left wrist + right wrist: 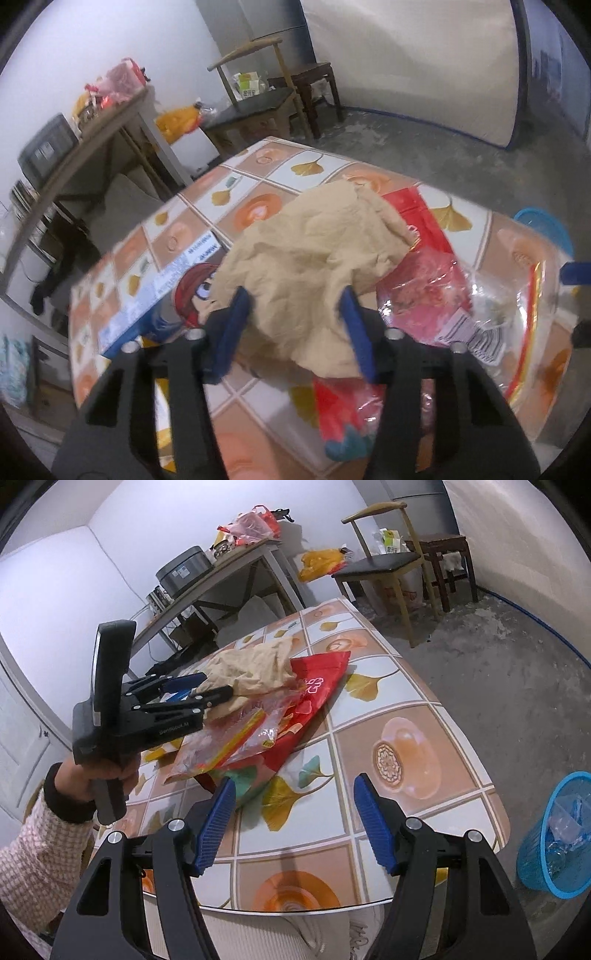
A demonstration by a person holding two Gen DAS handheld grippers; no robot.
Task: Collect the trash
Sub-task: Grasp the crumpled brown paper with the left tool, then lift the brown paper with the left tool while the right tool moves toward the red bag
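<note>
A crumpled tan paper wad [314, 258] lies on the patterned table [258, 177], on top of a red plastic bag [417, 210] and a clear wrapper [480, 295]. My left gripper [295, 301] is open, its blue fingers on either side of the wad's near edge. A blue printed box [155, 295] lies left of it. In the right wrist view the left gripper [207, 686] reaches to the paper wad [251, 668] above the red bag [317, 694]. My right gripper [295, 786] is open and empty over the table's near part.
A blue mesh bin [554, 834] with clear plastic inside stands on the floor right of the table [406, 738]. A chair [384, 561] and a stool [443, 550] stand behind. A side table [221, 572] with bags and a cooker is at the left.
</note>
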